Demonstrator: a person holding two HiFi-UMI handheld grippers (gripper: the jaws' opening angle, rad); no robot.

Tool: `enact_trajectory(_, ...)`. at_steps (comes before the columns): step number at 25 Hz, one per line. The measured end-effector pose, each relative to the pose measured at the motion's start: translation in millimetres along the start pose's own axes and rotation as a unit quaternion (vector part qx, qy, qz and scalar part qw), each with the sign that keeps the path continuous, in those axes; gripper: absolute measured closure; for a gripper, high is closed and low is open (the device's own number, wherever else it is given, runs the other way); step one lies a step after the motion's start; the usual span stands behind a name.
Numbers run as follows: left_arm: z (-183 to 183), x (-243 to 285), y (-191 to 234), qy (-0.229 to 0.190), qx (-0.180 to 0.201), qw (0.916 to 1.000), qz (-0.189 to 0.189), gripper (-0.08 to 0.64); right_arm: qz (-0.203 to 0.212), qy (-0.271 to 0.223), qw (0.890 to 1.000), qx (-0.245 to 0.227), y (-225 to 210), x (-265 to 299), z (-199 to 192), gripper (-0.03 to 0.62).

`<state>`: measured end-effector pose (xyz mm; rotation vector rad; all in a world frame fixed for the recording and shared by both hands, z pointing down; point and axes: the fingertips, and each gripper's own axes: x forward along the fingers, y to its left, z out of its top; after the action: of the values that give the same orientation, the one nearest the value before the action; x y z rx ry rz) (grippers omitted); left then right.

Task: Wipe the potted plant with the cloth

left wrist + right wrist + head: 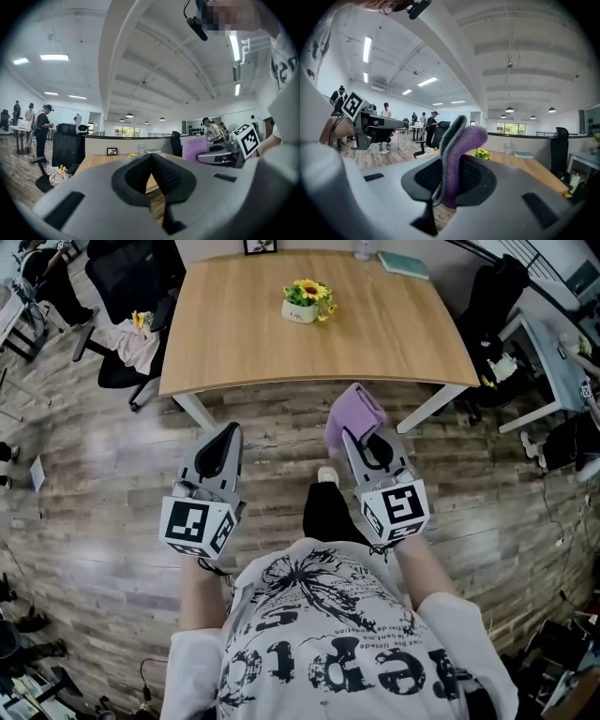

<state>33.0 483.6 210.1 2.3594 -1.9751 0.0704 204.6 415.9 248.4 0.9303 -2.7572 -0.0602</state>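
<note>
A small potted plant (306, 300) with yellow flowers in a white pot stands on the wooden table (234, 343), well ahead of both grippers. In the right gripper view the potted plant (483, 153) shows small, beyond the jaws. My right gripper (349, 434) is shut on a purple cloth (352, 415), which sticks up between its jaws as a folded purple-and-grey cloth (457, 150). My left gripper (231, 432) is shut with nothing in it, its pads meeting at a point (151, 165). Both grippers hang over the wooden floor, short of the table's near edge.
A framed picture (260, 247), a bottle (362, 249) and a green book (404, 264) lie along the table's far edge. Black office chairs stand left (131, 296) and right (492, 306) of the table. The table's white legs (427, 409) slant down toward me. People stand at desks in the distance.
</note>
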Motion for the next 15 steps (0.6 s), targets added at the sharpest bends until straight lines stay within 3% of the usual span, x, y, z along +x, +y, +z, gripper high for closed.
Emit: enact_trajectory(15,27.6,254.7,59.4,0.014,0.015,0.9977,0.065,0.557,0.059,0.006,0.998,-0.010,-221.0,197.1,14.0,0.525)
